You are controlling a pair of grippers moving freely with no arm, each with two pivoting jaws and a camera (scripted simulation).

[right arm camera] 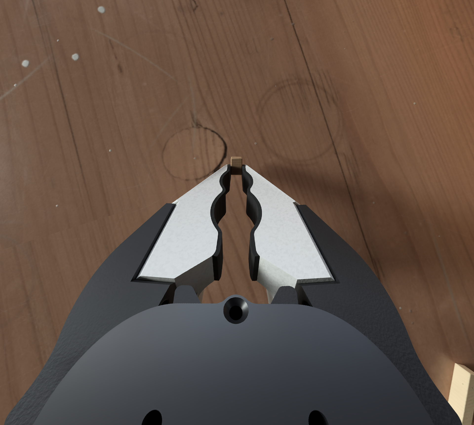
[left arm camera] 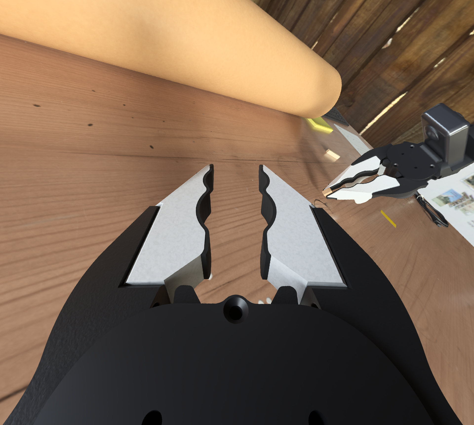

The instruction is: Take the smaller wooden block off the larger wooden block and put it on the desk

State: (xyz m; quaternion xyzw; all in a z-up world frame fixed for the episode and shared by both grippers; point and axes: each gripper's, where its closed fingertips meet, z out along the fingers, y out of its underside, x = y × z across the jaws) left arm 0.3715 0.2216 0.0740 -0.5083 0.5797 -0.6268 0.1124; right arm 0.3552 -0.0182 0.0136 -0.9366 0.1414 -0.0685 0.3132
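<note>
I'm watching the desk (right arm camera: 128,130) filling both views. My left gripper (left arm camera: 235,169) is hanging with jaws wide apart, gripping nothing. My right gripper (right arm camera: 236,169) is pinching the smaller wooden block (right arm camera: 236,161) at its fingertips, centre frame, above the desk.

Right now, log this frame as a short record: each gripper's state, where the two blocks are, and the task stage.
left gripper: open, empty, over bare desk
right gripper: shut on small block at the fingertips
small block: off the large block, apparently held above the desk, not yet set down
large block: pale, at the lower right edge of the right wrist view, clear of the right gripper
other items: tan rounded object beyond the left gripper; papers at the far desk edge
stage: lift done, placing remains
</note>
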